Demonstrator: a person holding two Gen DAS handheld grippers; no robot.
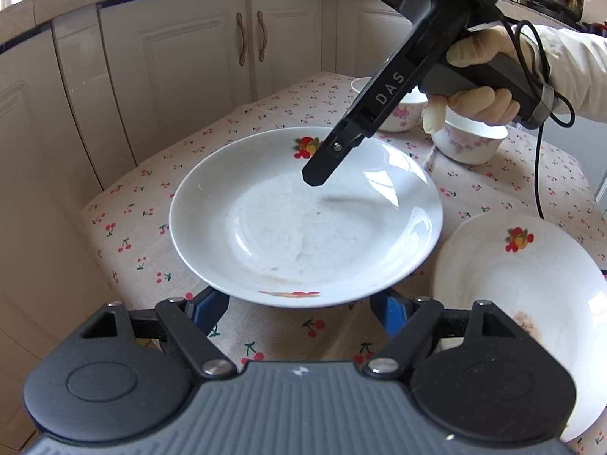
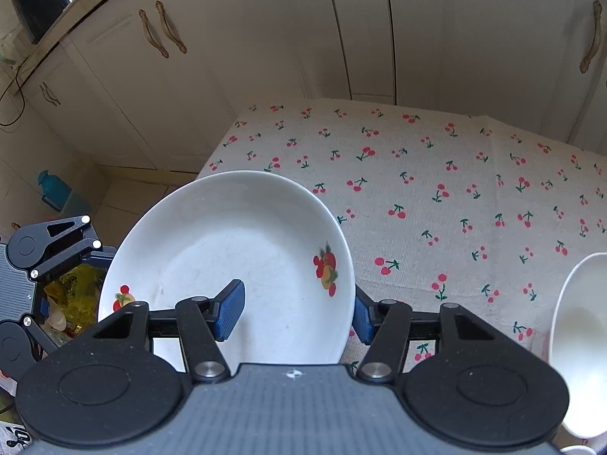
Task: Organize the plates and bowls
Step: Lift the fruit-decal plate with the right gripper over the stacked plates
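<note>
A white deep plate (image 1: 303,220) with fruit decals hangs tilted just above the cherry-print tablecloth (image 1: 159,189). My right gripper (image 2: 296,314) is shut on its rim: one blue pad (image 2: 231,311) lies on the plate's (image 2: 227,258) inside, the other sits behind the rim. In the left wrist view the right gripper (image 1: 318,174) reaches down from the upper right onto the far rim. My left gripper (image 1: 303,309) stands open at the near rim, which hides its fingertips. I cannot tell whether they touch it.
A second white plate (image 1: 523,284) with a brown stain lies at the right. Two flowered bowls (image 1: 470,144) stand behind it, under a gloved hand (image 1: 478,102). Another white bowl (image 2: 580,341) shows at the right edge. Cabinets (image 2: 341,38) close off the far side.
</note>
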